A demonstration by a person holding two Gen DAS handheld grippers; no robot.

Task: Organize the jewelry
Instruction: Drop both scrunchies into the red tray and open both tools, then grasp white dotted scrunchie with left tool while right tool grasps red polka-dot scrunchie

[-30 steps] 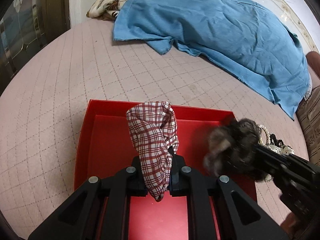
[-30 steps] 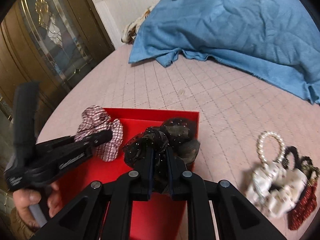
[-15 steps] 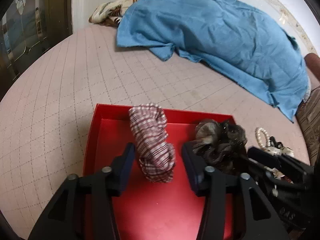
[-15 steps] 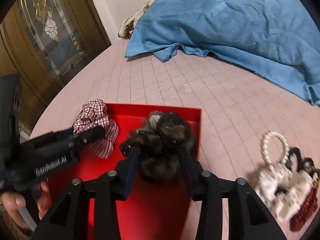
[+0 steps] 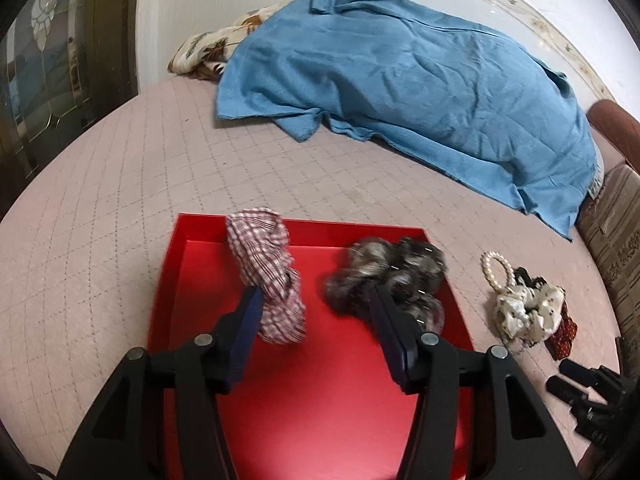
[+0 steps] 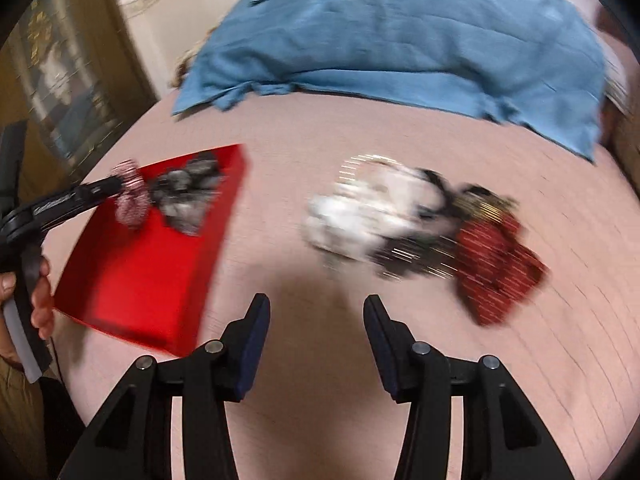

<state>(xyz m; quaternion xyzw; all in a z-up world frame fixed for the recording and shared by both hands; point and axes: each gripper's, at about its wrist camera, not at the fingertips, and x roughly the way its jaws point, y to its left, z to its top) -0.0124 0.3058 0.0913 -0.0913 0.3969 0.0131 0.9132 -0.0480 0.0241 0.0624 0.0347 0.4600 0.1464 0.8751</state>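
Seen along the left gripper, jaws spread wide with nothing between them, above a red tray on a pink quilt. In the tray, a plaid scrunchie beside a dark scrunchie. Right of the tray, a pearl ring touching a cream scrunchie. Beyond, a crumpled blue cloth. Right gripper at lower right.

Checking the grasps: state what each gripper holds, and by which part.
Nothing. The left gripper is open around the plaid scrunchie; the right gripper is open over bare bedspread.
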